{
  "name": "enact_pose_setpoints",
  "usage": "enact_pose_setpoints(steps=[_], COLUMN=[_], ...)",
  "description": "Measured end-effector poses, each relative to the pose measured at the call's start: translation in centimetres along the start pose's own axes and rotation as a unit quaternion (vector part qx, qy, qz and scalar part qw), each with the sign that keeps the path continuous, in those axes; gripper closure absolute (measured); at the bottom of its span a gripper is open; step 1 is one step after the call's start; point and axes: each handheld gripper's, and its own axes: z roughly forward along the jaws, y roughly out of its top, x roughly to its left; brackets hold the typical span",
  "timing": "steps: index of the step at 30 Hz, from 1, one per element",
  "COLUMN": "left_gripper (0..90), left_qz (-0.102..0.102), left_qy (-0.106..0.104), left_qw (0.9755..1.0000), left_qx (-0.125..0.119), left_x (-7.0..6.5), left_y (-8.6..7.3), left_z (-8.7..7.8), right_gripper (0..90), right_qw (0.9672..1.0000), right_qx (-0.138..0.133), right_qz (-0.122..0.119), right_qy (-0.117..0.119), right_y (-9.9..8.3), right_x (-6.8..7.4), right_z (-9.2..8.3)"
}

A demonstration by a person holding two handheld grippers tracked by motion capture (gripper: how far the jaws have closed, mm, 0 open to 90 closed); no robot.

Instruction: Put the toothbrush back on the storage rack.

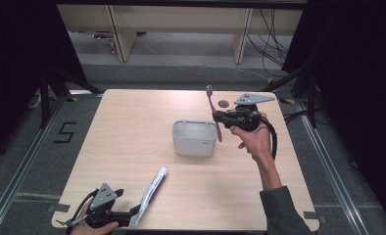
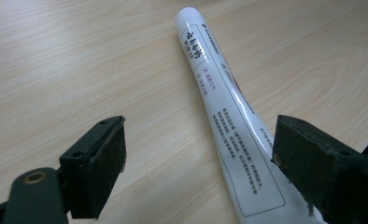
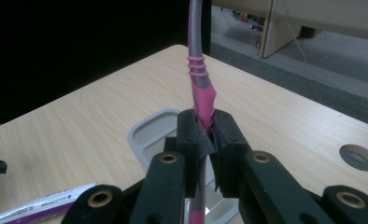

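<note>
High view: right gripper (image 1: pixel 219 117) pinches the toothbrush (image 1: pixel 213 111) upright, just beside the container's (image 1: pixel 194 138) right rim

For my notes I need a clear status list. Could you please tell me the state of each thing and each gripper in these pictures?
Toothbrush: held upright, lifted, bristles on top, beside the container.
Right gripper: shut on the toothbrush handle.
Toothpaste tube: lying flat on the table, between open jaws, not gripped.
Left gripper: open, around the tube's flat end.
Grey container: upright, open on top, looks empty.
Table: bears tube and container.
</note>
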Motion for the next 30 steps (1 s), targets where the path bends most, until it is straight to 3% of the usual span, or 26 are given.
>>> enact_pose_setpoints(steps=[5, 6, 7, 8, 9, 13, 14, 15, 16, 18, 23, 30], left_gripper=[16.8, 16.7, 16.8, 16.7, 16.8, 16.7, 16.7, 16.8, 16.8, 16.8, 16.7, 16.8], left_qz=[0.0, 0.001, 0.01, 0.009, 0.0, 0.001, 0.007, 0.004, 0.004, 0.002, 0.0, 0.005], left_qy=[0.0, 0.0, 0.005, 0.004, 0.001, 0.0, 0.004, -0.001, -0.001, 0.0, 0.0, -0.003], left_qw=[1.0, 1.0, 0.9999, 0.9999, 1.0, 1.0, 0.9999, 1.0, 1.0, 1.0, 1.0, 1.0], left_qx=[0.0, 0.001, 0.008, 0.008, -0.001, 0.0, 0.007, 0.002, 0.002, 0.002, 0.0, 0.0], left_x=[0.0, 0.0, 0.2, 0.1, 0.0, 0.0, 0.1, 0.0, 0.0, 0.0, 0.0, 0.0], left_y=[0.0, 0.0, 0.0, 0.0, 0.0, 0.0, 0.0, 0.0, 0.0, 0.0, 0.0, 0.0], left_z=[0.0, 0.0, -0.1, -0.1, 0.0, 0.0, -0.1, 0.0, 0.0, 0.0, 0.0, 0.0], right_gripper=[82.9, 82.9, 83.0, 82.9, 82.9, 82.9, 83.0, 83.0, 82.9, 82.9, 82.9, 82.9], right_qw=[0.9999, 1.0, 0.9998, 0.9999, 0.9999, 0.9997, 0.9997, 0.9997, 0.9995, 0.9994, 0.9996, 0.9995], right_qx=[-0.01, -0.007, -0.014, -0.01, -0.015, -0.016, -0.023, -0.021, -0.028, -0.031, -0.023, -0.018], right_qz=[-0.006, 0.001, -0.007, 0.005, -0.004, 0.016, 0.001, 0.01, -0.001, 0.008, 0.003, 0.018], right_qy=[0.0, 0.0, -0.012, -0.001, -0.005, -0.006, -0.01, -0.008, -0.012, -0.01, -0.014, -0.019], right_y=[0.8, 0.8, 0.9, 1.0, 1.0, 1.3, 1.4, 1.4, 1.5, 1.5, 1.3, 0.4], right_x=[-0.7, -0.7, -0.9, -1.0, -1.3, -1.4, -1.6, -1.5, -1.6, -1.5, -1.8, -1.9], right_z=[0.5, 0.7, 0.8, 0.8, 1.0, 1.3, 1.4, 1.5, 1.7, 2.0, 3.0, 4.2])
